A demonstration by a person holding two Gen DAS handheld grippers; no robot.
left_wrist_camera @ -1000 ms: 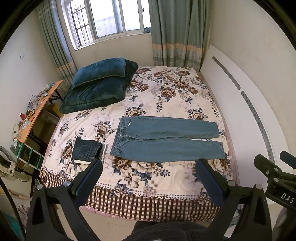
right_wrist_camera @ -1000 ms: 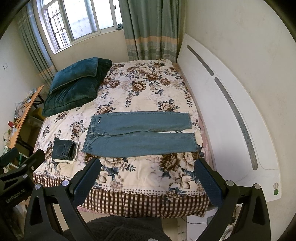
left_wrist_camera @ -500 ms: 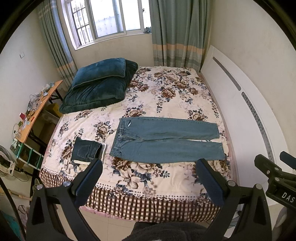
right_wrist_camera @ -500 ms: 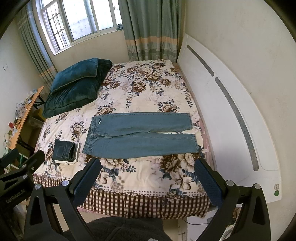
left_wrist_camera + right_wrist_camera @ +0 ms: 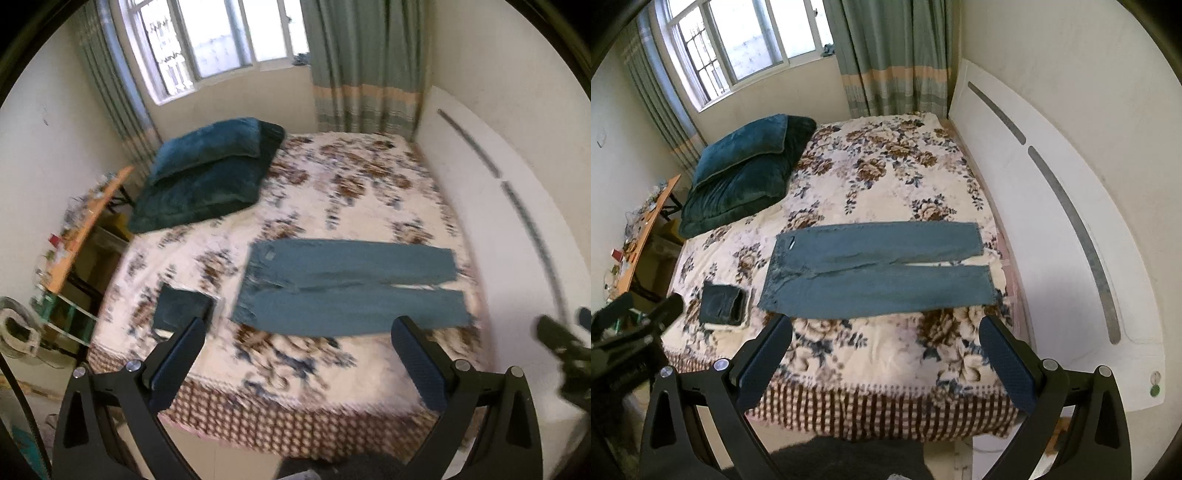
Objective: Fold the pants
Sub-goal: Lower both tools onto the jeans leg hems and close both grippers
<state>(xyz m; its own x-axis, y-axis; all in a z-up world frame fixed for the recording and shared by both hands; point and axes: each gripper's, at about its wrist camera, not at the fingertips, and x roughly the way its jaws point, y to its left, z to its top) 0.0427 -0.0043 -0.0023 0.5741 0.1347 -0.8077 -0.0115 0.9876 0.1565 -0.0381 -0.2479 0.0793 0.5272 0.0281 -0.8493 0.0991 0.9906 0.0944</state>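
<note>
Jeans of faded blue denim (image 5: 879, 273) lie flat and unfolded on the floral-quilted bed (image 5: 886, 177), both legs stretched out side by side toward the white curved headboard (image 5: 1052, 229), the waistband at the end away from it. A narrow gap separates the two legs near the hems, on the headboard side. The pants sit in the half of the bed nearer the cameras, close to the checked brown-and-cream skirt of the bedding (image 5: 886, 410).

A smaller folded dark denim garment (image 5: 722, 304) rests on the quilt just beside the waistband, apart from it, on the side away from the headboard. Two stacked dark teal velvet cushions (image 5: 746, 173) lie at the bed's far corner, beneath the window (image 5: 738, 40) and its grey-green striped curtains (image 5: 894, 55). An orange wooden side table (image 5: 646, 236), cluttered with small items, stands off the bed beyond the folded garment.

Both tools hover short of the bed, touching nothing. The left gripper (image 5: 295, 363) has its black fingers spread wide with nothing between them; its view is blurred. The right gripper (image 5: 884, 362) is likewise spread wide and empty, its blue-padded fingertips (image 5: 1004, 362) framing the near edge of the quilt.
</note>
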